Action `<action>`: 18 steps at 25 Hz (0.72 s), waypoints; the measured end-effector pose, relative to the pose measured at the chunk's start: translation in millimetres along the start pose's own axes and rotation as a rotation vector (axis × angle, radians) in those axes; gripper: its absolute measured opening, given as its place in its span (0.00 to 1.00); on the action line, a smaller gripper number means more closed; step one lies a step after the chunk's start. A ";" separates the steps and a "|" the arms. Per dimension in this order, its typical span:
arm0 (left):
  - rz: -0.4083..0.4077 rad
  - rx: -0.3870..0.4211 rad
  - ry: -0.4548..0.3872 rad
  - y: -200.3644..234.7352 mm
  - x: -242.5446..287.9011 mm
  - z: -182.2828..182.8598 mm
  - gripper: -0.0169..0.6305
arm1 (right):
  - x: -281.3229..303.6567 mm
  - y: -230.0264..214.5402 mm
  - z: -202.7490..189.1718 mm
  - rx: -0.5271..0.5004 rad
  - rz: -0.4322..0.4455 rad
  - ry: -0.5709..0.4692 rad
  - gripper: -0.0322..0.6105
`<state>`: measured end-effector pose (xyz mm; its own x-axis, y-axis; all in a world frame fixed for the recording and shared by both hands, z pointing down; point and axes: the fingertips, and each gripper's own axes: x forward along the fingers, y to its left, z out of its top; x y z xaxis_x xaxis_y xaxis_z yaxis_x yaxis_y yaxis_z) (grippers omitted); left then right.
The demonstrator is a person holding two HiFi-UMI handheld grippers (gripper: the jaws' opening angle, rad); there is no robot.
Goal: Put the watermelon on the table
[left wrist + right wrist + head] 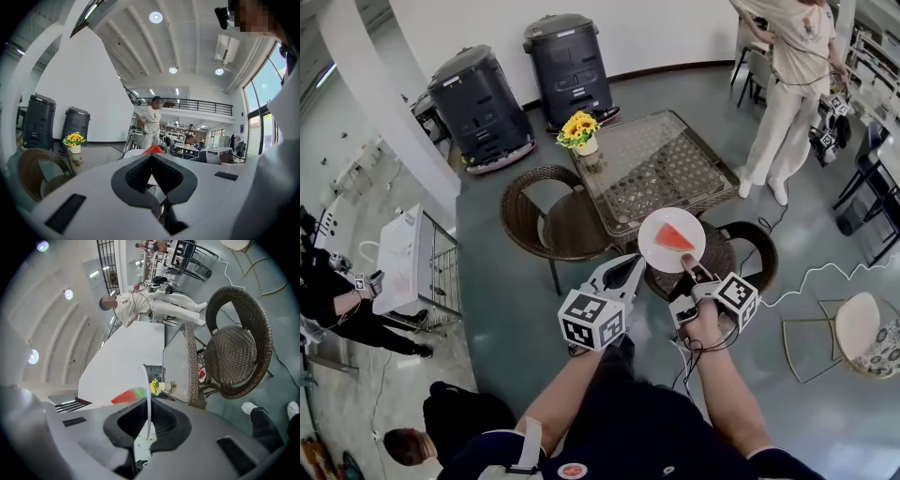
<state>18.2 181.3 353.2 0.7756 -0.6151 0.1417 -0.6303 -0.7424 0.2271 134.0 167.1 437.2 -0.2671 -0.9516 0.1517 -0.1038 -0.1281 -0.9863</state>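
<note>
A red watermelon slice (674, 237) lies on a white plate (654, 251) held in the air over the near edge of the glass-topped wicker table (656, 164). My right gripper (687, 267) is shut on the plate's near rim. In the right gripper view the plate (146, 399) stands edge-on between the jaws, the watermelon (129, 395) on its left face. My left gripper (636, 262) hovers just left of the plate, apart from it, jaws together and holding nothing. The left gripper view shows the slice's tip (153, 149) just beyond its jaws.
A vase of yellow flowers (578, 129) stands on the table's far left corner. Wicker chairs sit at the table's left (539, 220) and under the plate (741, 248). A person (783, 84) stands beyond the table on the right. Two black bins (483, 108) line the back wall.
</note>
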 end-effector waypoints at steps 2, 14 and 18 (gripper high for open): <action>-0.002 -0.002 0.000 8.7 8.3 0.1 0.03 | 9.3 -2.7 4.0 0.000 -0.005 -0.003 0.07; -0.022 -0.033 0.024 93.3 74.4 7.3 0.03 | 95.9 -5.2 29.5 0.004 -0.038 -0.021 0.07; -0.031 -0.048 0.048 133.1 106.0 11.5 0.03 | 135.3 -6.9 44.5 0.006 -0.066 -0.038 0.07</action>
<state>16.1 14.3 387.3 0.7962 -0.5777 0.1797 -0.6044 -0.7465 0.2781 141.3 26.8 461.6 -0.2232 -0.9509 0.2142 -0.1144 -0.1927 -0.9746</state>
